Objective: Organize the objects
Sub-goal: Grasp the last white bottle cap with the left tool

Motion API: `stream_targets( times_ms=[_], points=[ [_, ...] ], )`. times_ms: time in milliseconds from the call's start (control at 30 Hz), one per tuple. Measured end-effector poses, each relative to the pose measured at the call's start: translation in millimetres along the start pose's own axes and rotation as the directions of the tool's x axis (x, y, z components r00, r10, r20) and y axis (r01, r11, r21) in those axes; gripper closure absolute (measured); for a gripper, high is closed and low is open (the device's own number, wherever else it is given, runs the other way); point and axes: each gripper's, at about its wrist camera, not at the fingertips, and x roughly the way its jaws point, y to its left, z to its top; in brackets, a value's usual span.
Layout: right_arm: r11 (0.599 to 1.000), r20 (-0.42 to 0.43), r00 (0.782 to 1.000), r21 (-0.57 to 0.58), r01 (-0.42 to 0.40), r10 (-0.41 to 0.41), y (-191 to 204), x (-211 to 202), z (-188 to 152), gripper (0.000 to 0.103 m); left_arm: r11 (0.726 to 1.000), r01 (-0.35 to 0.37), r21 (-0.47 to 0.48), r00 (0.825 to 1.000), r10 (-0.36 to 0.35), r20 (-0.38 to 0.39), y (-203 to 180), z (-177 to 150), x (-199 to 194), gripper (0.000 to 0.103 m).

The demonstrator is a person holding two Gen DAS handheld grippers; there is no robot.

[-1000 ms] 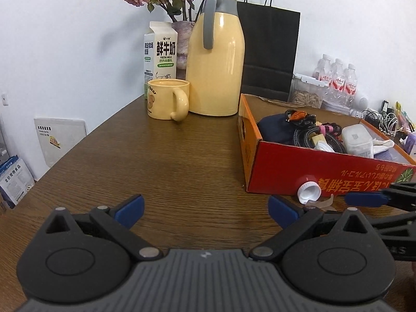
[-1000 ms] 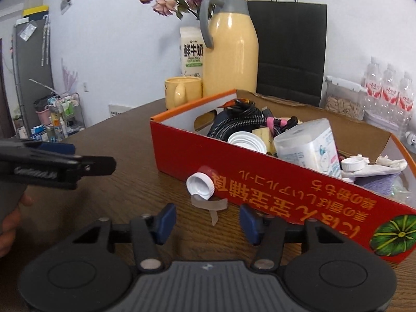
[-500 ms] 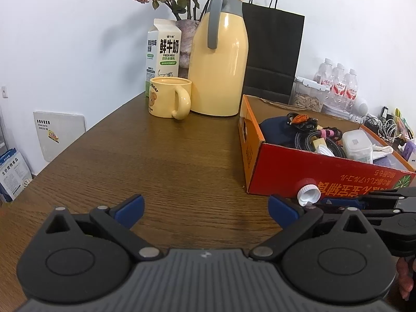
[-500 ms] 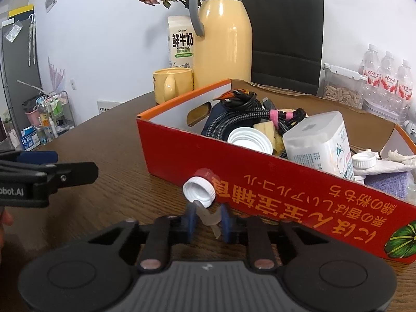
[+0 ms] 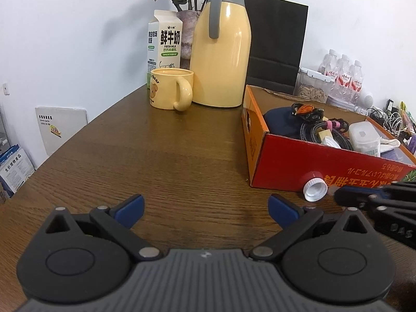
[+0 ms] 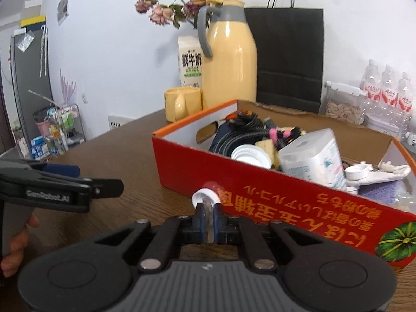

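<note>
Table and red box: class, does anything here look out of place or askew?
Yes. A red-and-white bottle cap with a clear strip attached sits outside the red box, by its front wall, while similar caps lie inside. The right tool is shut on that strip. The box's printed text also reads upside down.

Table (image 5: 182, 156): dark wood, visible grain, low satin sheen. Box (image 6: 286, 195): cardboard, glossy red print outside, raw matt brown inside. Thermos jug (image 5: 223, 52): glossy yellow shell with strong highlights, matt grey plastic handle. Mug (image 5: 169, 88): glazed ceramic, smooth. Milk carton (image 5: 165, 44): coated paperboard, faint shine. Paper bag (image 5: 275, 33): matt black. Bottle cap (image 5: 315, 187): ribbed white plastic with a red top. Gripper bodies: matt black plastic, ribbed grey centre, blue rubbery pads (image 5: 130, 206), small metal pins.
</note>
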Motion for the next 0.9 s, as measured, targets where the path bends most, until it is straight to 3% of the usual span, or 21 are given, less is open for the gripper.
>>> stream_targets(
  times_ms=[133,500,667,900],
  points=[
    [1.0,0.037,0.999,0.016,0.013,-0.014,-9.3,-14.6,-1.8,0.097,1.0,-0.029,0.006,1.0,0.029,-0.011,-10.6,0.7,4.8,0.0],
    [0.994,0.093,0.991,0.064,0.092,-0.098,-48.3,-44.2,-12.3,0.097,0.996,0.047,0.07,0.998,-0.045,-0.034,-85.4,5.2,19.0,0.0],
    [0.989,0.11,0.985,0.084,0.121,-0.13,-63.4,-55.3,-17.4,0.097,0.996,0.01,0.092,0.999,-0.006,-0.048,-106.5,6.4,31.9,0.0],
    [0.988,0.13,0.982,0.089,0.128,-0.139,-70.5,-64.0,-20.4,0.097,0.994,0.01,0.106,0.997,-0.002,-0.074,-118.4,5.8,38.5,0.03]
  ],
)
